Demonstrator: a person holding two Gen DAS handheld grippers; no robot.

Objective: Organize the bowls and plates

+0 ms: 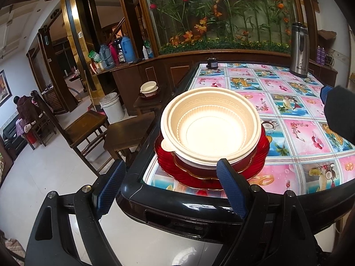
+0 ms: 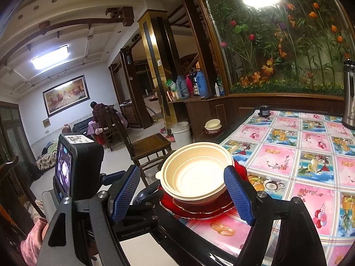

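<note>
Planter wall (image 1: 221,13): a glass-fronted panel of artificial flowers and bamboo behind the table, the biggest thing in both views.
Table (image 1: 288,102): dark glossy rim, covered by a pink and blue patterned cloth with fruit and flowers.
Wooden chair (image 1: 84,128): stands on the white tiled floor beside the table's left edge, with a low wooden stool next to it.
White bucket (image 1: 112,107): on the floor beyond the chair.
Steel thermos jug (image 1: 299,48): upright at the far right of the table, well apart from the stack.
Red plates (image 1: 168,166): stacked at the near left corner of the table, a larger ribbed red plate under a smaller gold-edged one.
Cream bowls (image 1: 208,128): nested one in another, sitting on top of the red plates; a small tab juts from the rim at the left.
Second stack of bowls (image 1: 149,88): cream bowls on a red dish, on a small side table beyond the main table.
Left gripper (image 1: 170,190): jaws spread wide, nothing between the blue pads; it hovers just short of the table corner, the right pad in front of the red plates.
Right gripper (image 2: 184,195): released, jaws apart, the cream bowls seen between the pads but not pressed by them.
</note>
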